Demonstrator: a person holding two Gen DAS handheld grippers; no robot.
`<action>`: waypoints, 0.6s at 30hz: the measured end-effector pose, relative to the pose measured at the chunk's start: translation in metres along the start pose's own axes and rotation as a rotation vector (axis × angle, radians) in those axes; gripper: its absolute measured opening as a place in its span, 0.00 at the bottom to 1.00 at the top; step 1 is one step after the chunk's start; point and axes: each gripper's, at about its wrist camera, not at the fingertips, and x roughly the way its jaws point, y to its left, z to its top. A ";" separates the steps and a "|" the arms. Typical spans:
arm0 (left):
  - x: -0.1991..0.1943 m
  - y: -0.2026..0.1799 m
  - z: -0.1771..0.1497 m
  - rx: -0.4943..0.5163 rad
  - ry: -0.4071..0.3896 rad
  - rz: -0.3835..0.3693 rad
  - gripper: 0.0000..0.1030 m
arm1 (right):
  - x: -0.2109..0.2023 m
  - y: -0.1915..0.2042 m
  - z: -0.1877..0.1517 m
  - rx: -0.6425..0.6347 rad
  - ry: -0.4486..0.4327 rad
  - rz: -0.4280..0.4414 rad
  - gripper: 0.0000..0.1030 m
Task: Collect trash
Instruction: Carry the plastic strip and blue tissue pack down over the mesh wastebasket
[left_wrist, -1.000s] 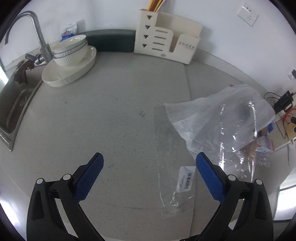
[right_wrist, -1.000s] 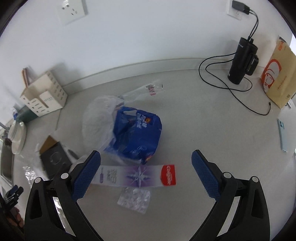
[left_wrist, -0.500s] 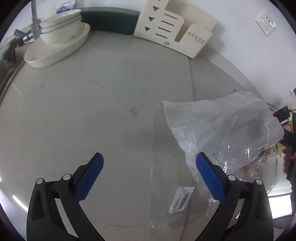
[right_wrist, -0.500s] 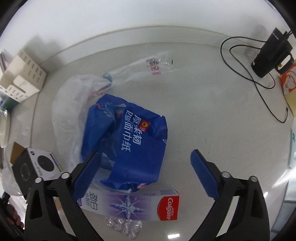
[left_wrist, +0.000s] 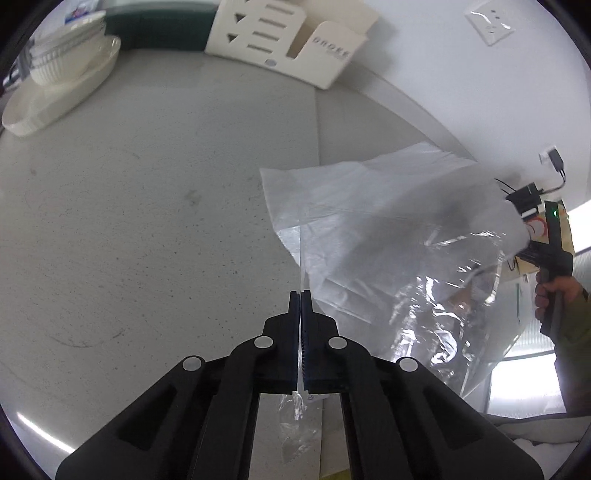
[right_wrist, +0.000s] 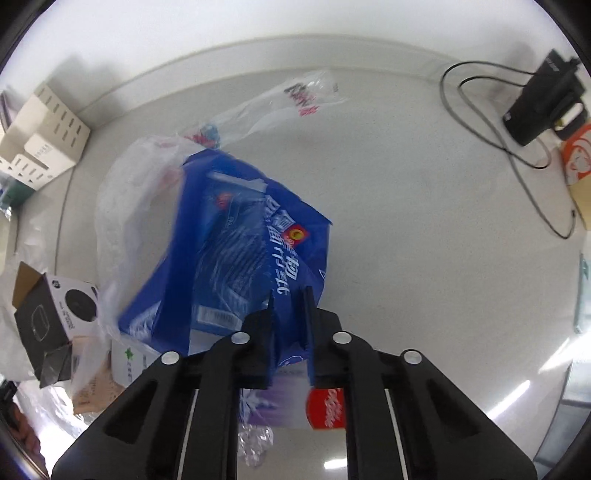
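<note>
My left gripper (left_wrist: 300, 293) is shut on the edge of a clear plastic bag (left_wrist: 399, 251) that billows up and to the right over the grey counter. My right gripper (right_wrist: 290, 291) is shut on the near edge of a blue tissue wrapper (right_wrist: 229, 254) and lifts it. Under and behind the wrapper lie a white plastic bag (right_wrist: 125, 192), a purple and red toothpaste box (right_wrist: 325, 406), a crumpled clear blister (right_wrist: 255, 443) and a black open carton (right_wrist: 55, 314).
A white dish with stacked bowls (left_wrist: 62, 88) and a cream organiser (left_wrist: 295, 40) stand at the back left. A clear printed wrapper (right_wrist: 291, 99), a black charger with cable (right_wrist: 535, 110) and an orange paper bag (right_wrist: 580, 177) lie on the counter.
Both grippers were open and have closed: the left on the clear bag's edge, the right on the blue wrapper after moving down to it. The clear bag has risen.
</note>
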 end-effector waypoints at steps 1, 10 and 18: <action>-0.006 -0.003 -0.002 0.016 -0.011 0.004 0.00 | -0.009 -0.002 -0.003 0.005 -0.026 -0.008 0.09; -0.081 -0.019 -0.020 0.096 -0.184 0.046 0.00 | -0.103 -0.021 -0.066 0.055 -0.217 -0.072 0.08; -0.127 -0.056 -0.042 0.181 -0.299 0.085 0.00 | -0.156 -0.032 -0.135 0.063 -0.267 -0.058 0.08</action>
